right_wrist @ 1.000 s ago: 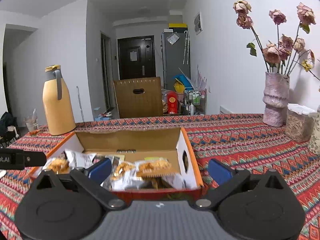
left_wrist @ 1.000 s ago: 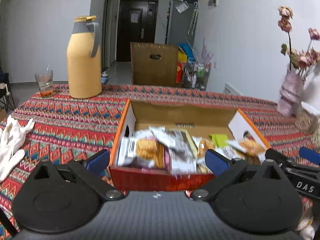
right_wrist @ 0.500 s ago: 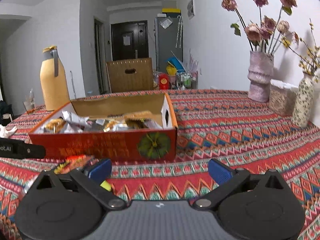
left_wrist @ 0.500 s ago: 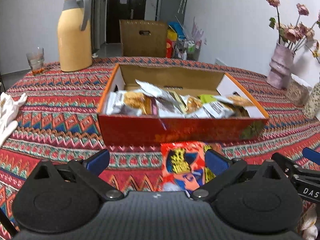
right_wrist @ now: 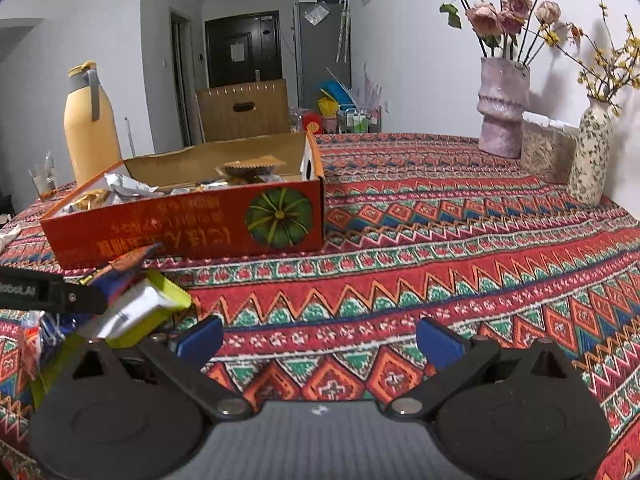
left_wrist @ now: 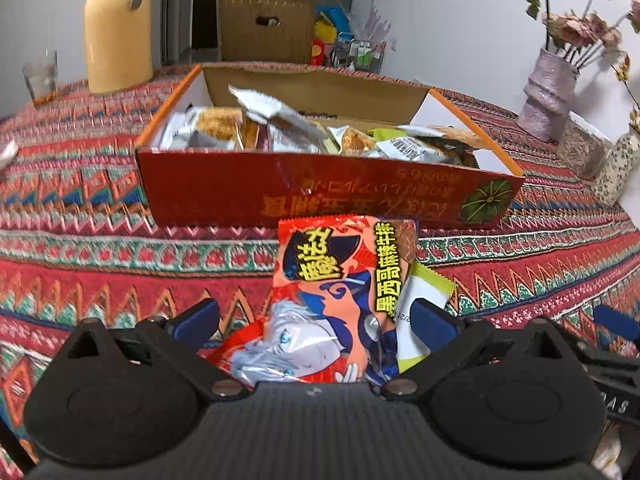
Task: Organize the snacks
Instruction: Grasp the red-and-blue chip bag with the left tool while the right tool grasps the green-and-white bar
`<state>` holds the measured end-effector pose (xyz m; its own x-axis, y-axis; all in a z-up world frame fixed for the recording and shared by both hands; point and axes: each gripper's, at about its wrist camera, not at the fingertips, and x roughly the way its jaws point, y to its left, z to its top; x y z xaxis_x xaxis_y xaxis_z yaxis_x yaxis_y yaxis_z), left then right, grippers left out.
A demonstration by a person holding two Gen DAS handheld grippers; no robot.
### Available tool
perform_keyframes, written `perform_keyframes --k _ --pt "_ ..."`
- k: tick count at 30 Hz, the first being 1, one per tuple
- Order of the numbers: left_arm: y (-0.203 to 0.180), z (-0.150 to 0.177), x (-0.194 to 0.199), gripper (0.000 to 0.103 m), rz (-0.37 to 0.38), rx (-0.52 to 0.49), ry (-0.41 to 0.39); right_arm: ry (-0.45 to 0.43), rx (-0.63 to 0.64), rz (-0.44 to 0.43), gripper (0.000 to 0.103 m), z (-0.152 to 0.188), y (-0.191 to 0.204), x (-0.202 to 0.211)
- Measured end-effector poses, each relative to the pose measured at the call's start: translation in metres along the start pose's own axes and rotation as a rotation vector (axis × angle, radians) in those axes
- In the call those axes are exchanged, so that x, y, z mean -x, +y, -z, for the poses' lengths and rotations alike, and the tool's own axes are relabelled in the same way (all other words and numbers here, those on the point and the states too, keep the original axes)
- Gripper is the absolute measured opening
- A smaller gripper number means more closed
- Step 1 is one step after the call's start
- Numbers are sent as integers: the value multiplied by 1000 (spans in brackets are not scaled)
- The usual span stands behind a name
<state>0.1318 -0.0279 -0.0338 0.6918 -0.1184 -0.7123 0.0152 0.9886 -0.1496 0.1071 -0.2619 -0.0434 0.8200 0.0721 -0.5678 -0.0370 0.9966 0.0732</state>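
An open red cardboard box (left_wrist: 224,196) holds several wrapped snacks (left_wrist: 280,128) and stands on the patterned tablecloth. In front of it lies an orange snack packet (left_wrist: 340,280) with a cartoon print, on top of a white and green packet (left_wrist: 424,292). My left gripper (left_wrist: 316,320) is open, its blue pads (left_wrist: 196,320) on either side of the orange packet's near end. In the right wrist view the box (right_wrist: 192,228) sits to the left, with the white and green packet (right_wrist: 140,308) near the left edge. My right gripper (right_wrist: 320,336) is open over bare cloth with nothing between its fingers.
A yellow thermos (left_wrist: 118,36) and a glass (left_wrist: 40,80) stand at the back left. Two vases (right_wrist: 502,108) (right_wrist: 590,152) and a clear container (right_wrist: 546,152) line the right edge by the wall. A brown cardboard box (right_wrist: 244,110) stands behind the table.
Both grippers have drawn back from over the box toward the table's near side and dropped lower. The orange packet now lies between the left fingers.
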Motion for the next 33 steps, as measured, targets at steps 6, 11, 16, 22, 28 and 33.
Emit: perform_keyframes --k 6,11,16,22,28,33 --pt "2 2 -4 83 49 22 14 18 -7 4 103 4 -2 -2" --pt "3 4 -1 73 58 25 -5 27 -3 4 103 6 0 -3" --pt "1 4 9 62 63 -6 -33 33 9 4 103 6 6 -3" --pt "10 7 16 58 63 -2 -54 36 22 2 103 6 14 -2" --pt "26 8 33 58 46 -3 -105 25 27 -10 103 3 27 1" --pt "46 10 43 58 -2 -2 -136 13 29 -38 103 -3 44 3"
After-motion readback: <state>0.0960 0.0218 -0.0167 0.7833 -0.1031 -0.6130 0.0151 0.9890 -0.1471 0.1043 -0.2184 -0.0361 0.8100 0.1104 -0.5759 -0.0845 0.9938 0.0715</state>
